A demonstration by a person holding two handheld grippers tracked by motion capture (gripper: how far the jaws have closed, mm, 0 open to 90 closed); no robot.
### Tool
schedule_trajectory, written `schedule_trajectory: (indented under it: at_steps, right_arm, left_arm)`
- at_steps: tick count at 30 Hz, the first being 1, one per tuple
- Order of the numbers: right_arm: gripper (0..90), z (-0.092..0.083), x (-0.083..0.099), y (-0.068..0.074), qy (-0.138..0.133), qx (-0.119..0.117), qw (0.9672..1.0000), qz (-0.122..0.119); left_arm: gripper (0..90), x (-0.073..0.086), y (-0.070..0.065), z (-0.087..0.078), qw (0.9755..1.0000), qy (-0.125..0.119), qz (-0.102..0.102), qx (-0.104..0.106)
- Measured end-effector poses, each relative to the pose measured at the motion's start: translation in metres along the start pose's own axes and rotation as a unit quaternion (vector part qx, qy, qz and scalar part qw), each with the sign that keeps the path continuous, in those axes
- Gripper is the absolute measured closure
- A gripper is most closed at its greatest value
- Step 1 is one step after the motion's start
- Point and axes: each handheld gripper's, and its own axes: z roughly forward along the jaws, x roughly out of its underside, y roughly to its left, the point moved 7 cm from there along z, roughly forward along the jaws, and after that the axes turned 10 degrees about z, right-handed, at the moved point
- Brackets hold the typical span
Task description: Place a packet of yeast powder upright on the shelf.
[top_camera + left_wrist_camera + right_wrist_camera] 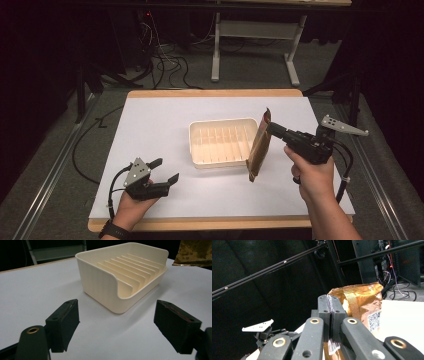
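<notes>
The right gripper has its two black jaws pressed together, clamped on the edge of a shiny brown-gold foil bag. A thin crinkled strip of the bag's edge shows between the pads at the tips. The bag stands behind and to the right of the jaws, its top seam ribbed, with a white label bearing a square code on its face; another bit of white label peeks out below the jaws. To the right lies the white table surface. At lower left, farther off, the left gripper shows with its grey plate on top. The background is dark, crossed by black bars, with tangled cables at upper right.
</notes>
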Motion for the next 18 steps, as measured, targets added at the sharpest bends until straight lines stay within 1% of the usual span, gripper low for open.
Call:
schedule_trajectory:
  at_steps: [4,8,12,13,14,16,17,18]
  right_arm:
    - [90.0,0.004,-0.005,0.002,0.000,-0.002,1.0000,-0.003]
    - [90.0,0.014,-0.012,0.004,0.001,0.001,1.0000,-0.008]
    - [90.0,0.023,-0.016,0.004,0.002,0.003,0.9999,-0.011]
    - [90.0,0.023,-0.016,0.004,0.002,0.003,0.9999,-0.011]
    - [90.0,0.027,-0.017,0.004,0.003,0.003,0.9999,-0.012]
    - [90.0,0.030,-0.018,0.003,0.003,0.004,0.9999,-0.012]
    - [90.0,0.036,-0.019,0.002,0.004,0.006,0.9999,-0.012]
    - [90.0,0.038,-0.020,0.001,0.005,0.006,0.9999,-0.011]
  left_arm:
    - [21.0,0.000,0.000,0.000,1.0000,-0.001,0.000,0.001]
    - [21.0,0.000,0.000,-0.001,1.0000,-0.002,0.001,0.002]
    - [21.0,0.000,0.000,-0.001,1.0000,-0.001,0.001,0.002]
    - [21.0,0.000,0.000,-0.001,1.0000,-0.002,0.001,0.002]
    - [21.0,0.000,0.000,-0.001,1.0000,-0.002,0.001,0.002]
    - [21.0,0.000,0.000,-0.001,1.0000,-0.002,0.001,0.002]
    - [21.0,0.000,0.000,-0.001,1.0000,-0.001,0.002,0.002]
    - [21.0,0.000,0.000,-0.001,1.0000,-0.002,0.001,0.002]
